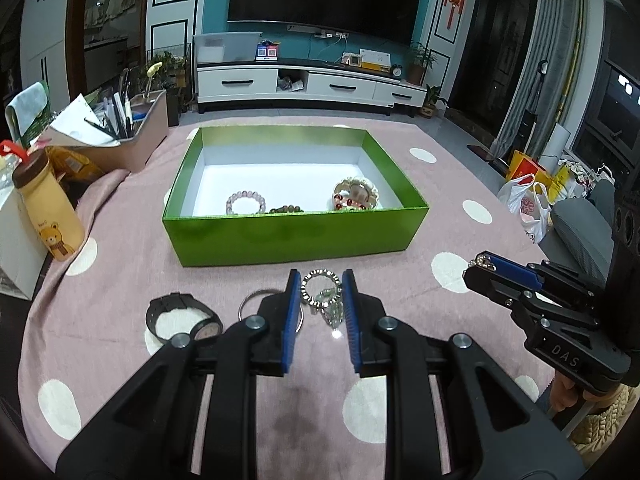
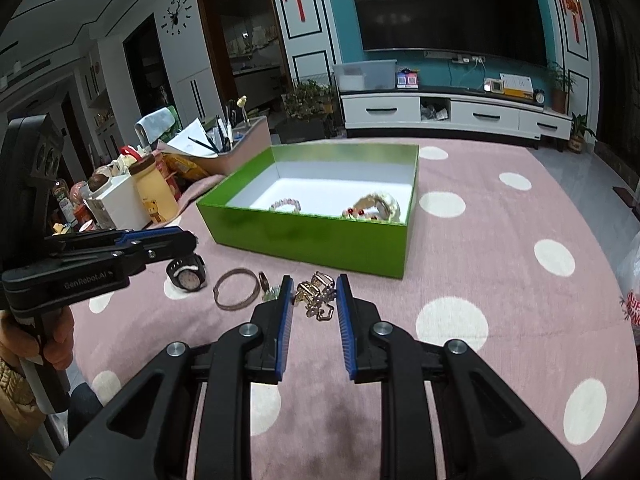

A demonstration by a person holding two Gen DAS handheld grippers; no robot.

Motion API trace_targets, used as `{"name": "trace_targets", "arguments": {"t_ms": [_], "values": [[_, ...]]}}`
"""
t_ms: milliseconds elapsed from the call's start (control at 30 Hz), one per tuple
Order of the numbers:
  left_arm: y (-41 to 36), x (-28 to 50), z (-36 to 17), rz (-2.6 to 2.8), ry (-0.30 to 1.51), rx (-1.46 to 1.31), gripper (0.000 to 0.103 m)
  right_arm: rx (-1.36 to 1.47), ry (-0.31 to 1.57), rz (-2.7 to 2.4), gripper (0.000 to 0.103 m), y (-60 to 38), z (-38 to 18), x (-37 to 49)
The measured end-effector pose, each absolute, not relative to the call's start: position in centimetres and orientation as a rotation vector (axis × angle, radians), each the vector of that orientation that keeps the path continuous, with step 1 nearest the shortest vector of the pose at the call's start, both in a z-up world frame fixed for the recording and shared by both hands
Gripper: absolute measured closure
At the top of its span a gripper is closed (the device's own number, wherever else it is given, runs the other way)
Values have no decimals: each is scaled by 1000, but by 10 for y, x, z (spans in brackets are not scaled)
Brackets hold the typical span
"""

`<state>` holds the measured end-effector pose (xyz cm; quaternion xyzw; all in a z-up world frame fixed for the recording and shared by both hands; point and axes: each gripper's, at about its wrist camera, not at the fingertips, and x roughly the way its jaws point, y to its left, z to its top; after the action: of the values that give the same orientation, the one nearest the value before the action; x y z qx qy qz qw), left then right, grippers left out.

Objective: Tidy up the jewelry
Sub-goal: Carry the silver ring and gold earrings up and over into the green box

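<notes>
A green box stands on the pink dotted cloth, holding a pink bead bracelet, dark beads and a pale bracelet with red beads. My left gripper is open around a silver chain bracelet lying on the cloth. My right gripper is open, its fingers on either side of a gold and silver jewelry piece; it also shows in the left wrist view. A black watch and a thin bangle lie to the left.
A yellow bear bottle, a beige organizer with pens and a white box crowd the table's left side. A white plastic bag sits beyond the right edge. A TV cabinet stands behind.
</notes>
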<state>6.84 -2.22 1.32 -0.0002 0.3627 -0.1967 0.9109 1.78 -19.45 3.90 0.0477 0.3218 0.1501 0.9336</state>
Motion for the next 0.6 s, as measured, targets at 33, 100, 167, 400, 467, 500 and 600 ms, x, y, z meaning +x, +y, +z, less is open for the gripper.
{"name": "trace_targets", "arguments": {"t_ms": [33, 100, 167, 400, 467, 500, 600], "values": [[-23, 69, 14, -407, 745, 1, 82, 97, 654, 308, 81, -194, 40, 19], [-24, 72, 16, -409, 738, 7, 82, 95, 647, 309, 81, -193, 43, 22], [-25, 74, 18, -410, 733, 7, 82, 94, 640, 310, 81, -193, 45, 24], [-28, 82, 23, -411, 722, 11, 82, 96, 627, 314, 81, -191, 48, 33], [-28, 85, 24, -410, 718, 10, 82, 95, 624, 317, 81, -191, 49, 36], [-28, 86, 24, -410, 716, 11, 82, 95, 621, 318, 81, -190, 49, 37], [-28, 91, 26, -408, 711, 13, 82, 97, 615, 317, 81, -189, 50, 42]]}}
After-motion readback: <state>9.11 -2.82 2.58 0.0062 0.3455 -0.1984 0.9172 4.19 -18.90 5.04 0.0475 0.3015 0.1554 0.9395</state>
